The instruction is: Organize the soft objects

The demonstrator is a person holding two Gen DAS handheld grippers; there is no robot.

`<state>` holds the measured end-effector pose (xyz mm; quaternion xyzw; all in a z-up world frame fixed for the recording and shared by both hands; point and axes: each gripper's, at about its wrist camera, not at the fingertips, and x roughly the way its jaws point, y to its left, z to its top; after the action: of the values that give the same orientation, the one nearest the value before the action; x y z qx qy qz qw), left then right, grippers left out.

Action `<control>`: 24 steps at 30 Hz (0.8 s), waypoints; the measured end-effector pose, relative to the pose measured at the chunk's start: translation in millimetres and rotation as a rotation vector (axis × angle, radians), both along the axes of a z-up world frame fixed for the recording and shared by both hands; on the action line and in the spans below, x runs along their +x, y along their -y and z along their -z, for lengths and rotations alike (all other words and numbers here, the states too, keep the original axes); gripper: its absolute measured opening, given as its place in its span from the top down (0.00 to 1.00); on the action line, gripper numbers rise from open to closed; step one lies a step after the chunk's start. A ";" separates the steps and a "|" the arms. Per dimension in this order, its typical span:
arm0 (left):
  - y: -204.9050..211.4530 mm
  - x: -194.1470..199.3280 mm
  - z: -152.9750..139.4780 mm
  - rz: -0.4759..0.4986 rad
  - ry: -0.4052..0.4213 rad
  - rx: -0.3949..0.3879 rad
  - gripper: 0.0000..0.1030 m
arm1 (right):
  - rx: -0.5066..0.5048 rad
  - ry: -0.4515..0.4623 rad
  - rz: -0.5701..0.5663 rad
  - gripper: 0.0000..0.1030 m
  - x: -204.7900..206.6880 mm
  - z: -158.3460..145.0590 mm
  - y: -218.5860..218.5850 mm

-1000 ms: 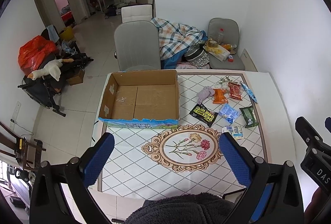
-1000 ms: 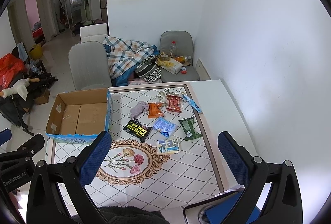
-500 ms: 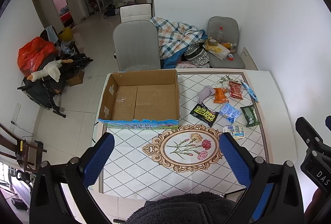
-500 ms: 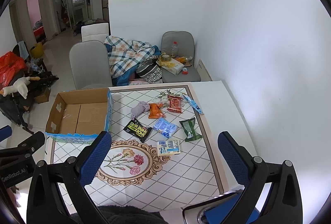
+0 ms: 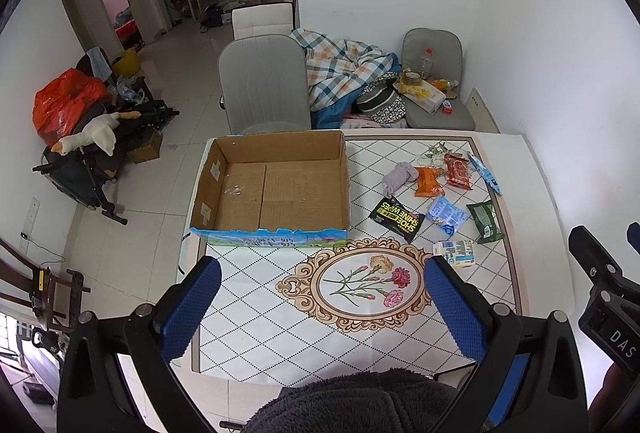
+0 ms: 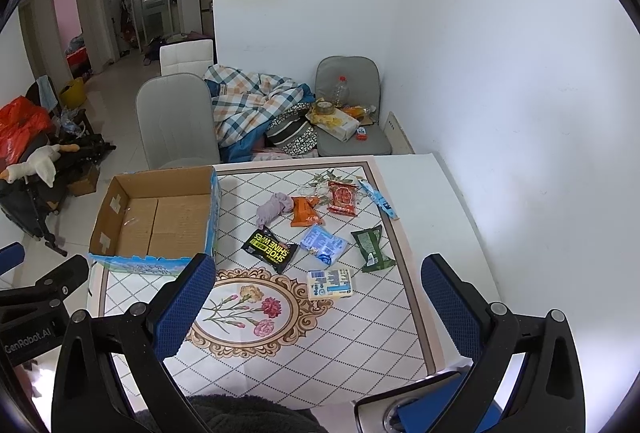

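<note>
An empty open cardboard box point(image 5: 276, 193) point(image 6: 160, 221) stands on the table's far left. To its right lie soft packets: a lilac cloth bundle point(image 5: 398, 177) point(image 6: 274, 207), an orange packet point(image 5: 427, 182) point(image 6: 305, 212), a red packet point(image 5: 457, 171) point(image 6: 342, 197), a black shoe-wipes pack point(image 5: 396, 219) point(image 6: 270, 250), a light blue pack point(image 5: 446, 215) point(image 6: 324, 244), a green packet point(image 5: 484, 222) point(image 6: 371, 248), a white tissue pack point(image 5: 456, 253) point(image 6: 329, 284) and a thin blue stick packet point(image 5: 484, 173) point(image 6: 378, 198). My left gripper point(image 5: 322, 309) and right gripper point(image 6: 316, 305) are both open and empty, high above the near table edge.
The table point(image 5: 256, 317) has a tiled cloth with a flower medallion point(image 5: 364, 283). Grey chairs point(image 5: 264, 89) stand behind it, one under a plaid blanket point(image 5: 340, 69). A white wall point(image 6: 500, 73) is on the right. A stroller with a toy goose point(image 5: 92, 137) stands on the floor at left.
Both grippers have drifted slightly; the view shifts a little. Nothing on the table has moved, and both grippers stay open.
</note>
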<state>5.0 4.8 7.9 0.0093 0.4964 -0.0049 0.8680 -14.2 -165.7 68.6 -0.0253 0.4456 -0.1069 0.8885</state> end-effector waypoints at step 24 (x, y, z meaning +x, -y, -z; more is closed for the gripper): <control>-3.9 29.5 11.9 -0.002 -0.050 -0.004 0.00 | 0.034 -0.036 0.016 0.00 22.9 17.3 -2.1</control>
<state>34.5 8.7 -3.9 0.0069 0.5181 -0.0054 0.8553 8.8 -163.6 51.3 -0.0085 0.4635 -0.1060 0.8797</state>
